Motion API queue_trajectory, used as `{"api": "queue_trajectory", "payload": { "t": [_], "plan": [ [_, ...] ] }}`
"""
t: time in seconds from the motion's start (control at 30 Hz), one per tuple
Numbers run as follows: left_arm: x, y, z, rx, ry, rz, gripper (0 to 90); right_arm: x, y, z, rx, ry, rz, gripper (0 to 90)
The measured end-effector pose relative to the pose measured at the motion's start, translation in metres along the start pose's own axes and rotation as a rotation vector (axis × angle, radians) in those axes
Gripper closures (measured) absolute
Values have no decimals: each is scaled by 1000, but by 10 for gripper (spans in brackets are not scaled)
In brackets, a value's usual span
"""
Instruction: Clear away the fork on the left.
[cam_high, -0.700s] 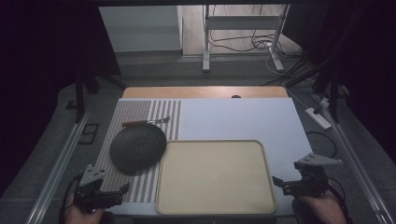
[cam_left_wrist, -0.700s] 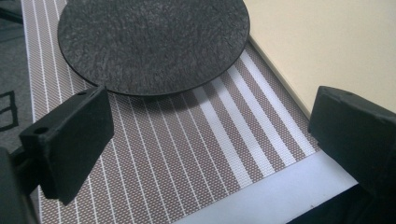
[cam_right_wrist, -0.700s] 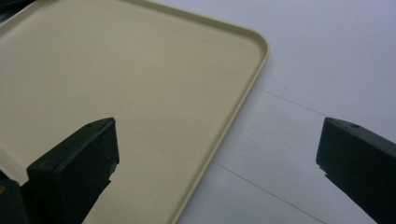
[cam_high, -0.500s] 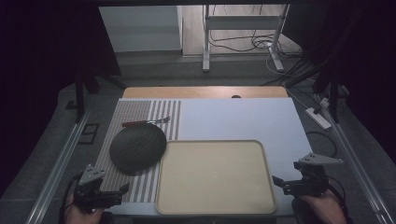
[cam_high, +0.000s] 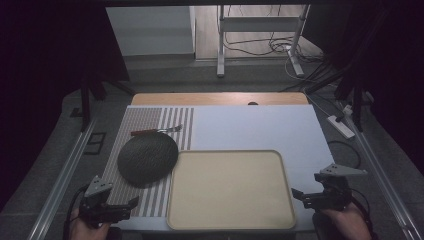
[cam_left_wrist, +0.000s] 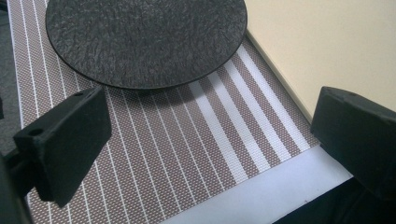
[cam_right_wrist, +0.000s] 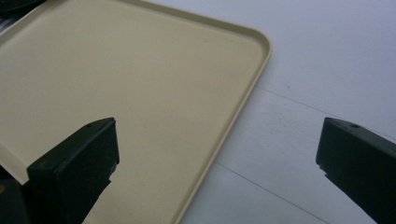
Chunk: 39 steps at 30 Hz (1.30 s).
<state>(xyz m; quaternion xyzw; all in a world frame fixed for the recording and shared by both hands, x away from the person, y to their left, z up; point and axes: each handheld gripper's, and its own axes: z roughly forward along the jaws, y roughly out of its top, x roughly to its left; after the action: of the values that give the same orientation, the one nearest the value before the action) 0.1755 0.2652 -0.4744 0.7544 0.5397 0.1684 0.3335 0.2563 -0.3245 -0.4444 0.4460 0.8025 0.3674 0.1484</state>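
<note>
Near the front corners of the surface (cam_high: 260, 130), both tongs sit where they sat a moment earlier; nothing has shifted. Left tongs (cam_high: 131, 204) gape wide and empty over the striped mat (cam_left_wrist: 177, 154), just short of the dark round plate (cam_left_wrist: 144, 37). Right tongs (cam_high: 298, 195) stand wide open, empty, beside the beige tray (cam_right_wrist: 154, 93), whose near right rim lies between the jaws.

Round dark textured plate (cam_high: 148, 158): one
Rectangular beige plastic tray with rounded corners (cam_high: 280, 172): one
Brown-and-white striped woven placemat (cam_high: 150, 120): one
Slim utensil with a reddish handle (cam_high: 156, 131): one
Black two-jaw hand-held gripper: two, left gripper (cam_high: 131, 204), right gripper (cam_high: 299, 195)
</note>
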Motion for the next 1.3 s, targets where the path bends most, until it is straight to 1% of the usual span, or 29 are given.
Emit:
{"api": "queue_trajectory", "payload": {
  "t": [0.37, 0.47, 0.53, 0.77, 0.8, 0.83, 0.93, 1.0, 1.2, 1.3],
  "plan": [
    [-1, 1, 1, 10, 0, 9, 0, 0, 0, 1, -1, 4, 4, 0],
    [-2, 1, 0, 6, -4, 23, 0, 0, 0, 1, 2, 3, 2, 0],
    [-2, 1, 0, 5, -6, 24, 0, 0, 0, 1, 2, 3, 2, 0],
    [-2, 4, 0, -3, -35, 38, 0, 0, 0, 1, 4, 4, 2, 0],
    [-1, 4, 0, -8, -49, 43, 0, 0, 0, 1, 4, 4, 1, 0],
    [-1, 4, 0, -8, -49, 43, 0, 0, 0, 1, 4, 5, 1, 0],
    [1, 6, 2, -25, -86, 46, 0, 0, 0, 1, 5, 5, 2, 0],
    [2, 7, 3, -20, -102, 44, 0, 0, 0, 1, 5, 5, 2, 0],
    [2, 14, 6, -9, -109, 58, 0, 0, 0, 1, 7, 5, 2, 0],
    [3, 17, 11, -6, -123, 67, 1, 0, 0, 1, 8, 5, 2, 0]
  ]
}}
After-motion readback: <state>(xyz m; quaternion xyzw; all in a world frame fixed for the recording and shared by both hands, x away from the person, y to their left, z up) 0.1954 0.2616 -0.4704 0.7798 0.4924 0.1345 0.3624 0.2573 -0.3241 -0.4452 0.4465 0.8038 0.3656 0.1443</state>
